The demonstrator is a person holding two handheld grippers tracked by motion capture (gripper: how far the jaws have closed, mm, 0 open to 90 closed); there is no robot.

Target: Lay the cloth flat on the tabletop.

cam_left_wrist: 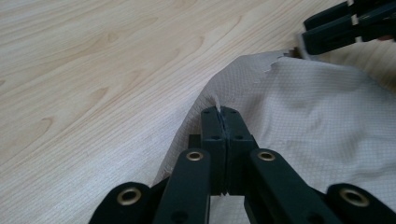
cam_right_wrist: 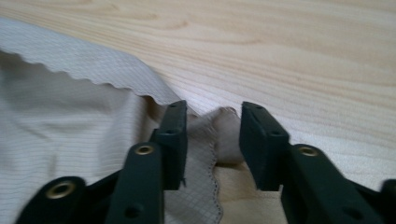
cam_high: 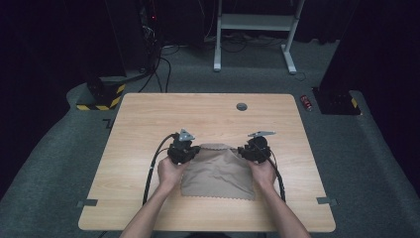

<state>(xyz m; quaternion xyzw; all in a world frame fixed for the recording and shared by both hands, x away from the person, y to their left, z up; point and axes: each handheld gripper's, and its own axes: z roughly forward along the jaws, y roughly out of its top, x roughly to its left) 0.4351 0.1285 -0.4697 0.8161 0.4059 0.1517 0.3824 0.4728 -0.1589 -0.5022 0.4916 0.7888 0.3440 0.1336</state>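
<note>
- A thin beige cloth with a scalloped hem was seen spread on the light wooden table, nearer the near edge than the far one and roughly midway between the side edges.
- The left gripper was held at the cloth's far left corner; its jaws were closed together, with a sliver of the fabric pinched between the pads.
- That corner was raised off the surface.
- The right gripper was placed at the cloth's far right corner; its jaws stood apart, with a bunched fold of the fabric lying between them, not pressed.
- The person's hands were wrapped around both tools.
</note>
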